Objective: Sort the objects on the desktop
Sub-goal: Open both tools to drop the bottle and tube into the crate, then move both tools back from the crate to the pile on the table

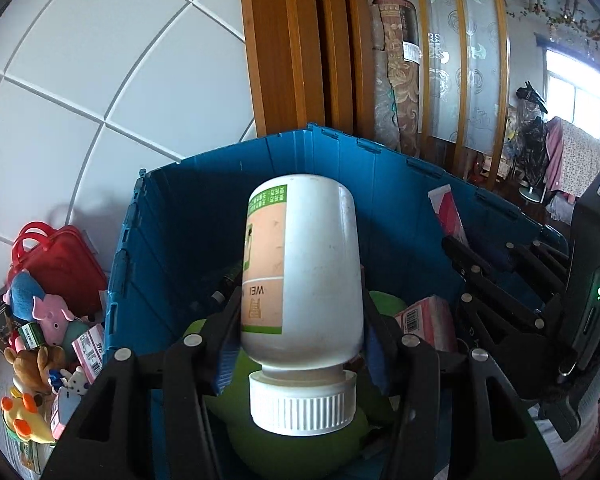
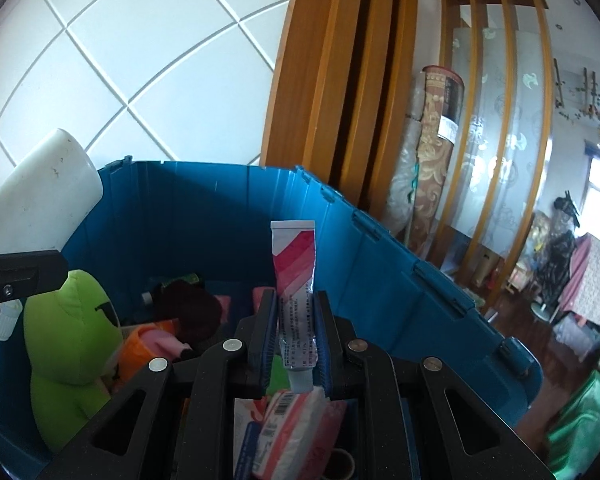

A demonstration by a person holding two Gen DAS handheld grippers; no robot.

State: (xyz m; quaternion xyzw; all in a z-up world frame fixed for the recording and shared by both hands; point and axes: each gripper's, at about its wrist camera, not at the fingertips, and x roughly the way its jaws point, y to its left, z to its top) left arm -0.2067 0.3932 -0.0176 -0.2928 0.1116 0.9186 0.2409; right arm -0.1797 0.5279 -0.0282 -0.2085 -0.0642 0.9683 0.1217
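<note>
A white plastic bottle point(image 1: 304, 276) with a ribbed white cap toward the camera is clamped in my left gripper point(image 1: 300, 312), held over the open blue crate point(image 1: 204, 208). The bottle's base point(image 2: 40, 196) also shows at the left edge of the right wrist view. My right gripper point(image 2: 296, 328) is shut on a pink-and-white striped tube point(image 2: 294, 280), crimped end up, over the same crate point(image 2: 380, 264). In the left wrist view the right gripper point(image 1: 500, 280) and its tube point(image 1: 446, 210) appear at the right.
Inside the crate lie a green plush toy point(image 2: 72, 340), an orange plush point(image 2: 144, 344), a dark plush point(image 2: 188, 308) and pink tissue packs point(image 2: 300, 428). Left of the crate sit plush toys point(image 1: 48, 320), small boxes and a red case point(image 1: 60, 256). Wooden door frame point(image 1: 284, 40) behind.
</note>
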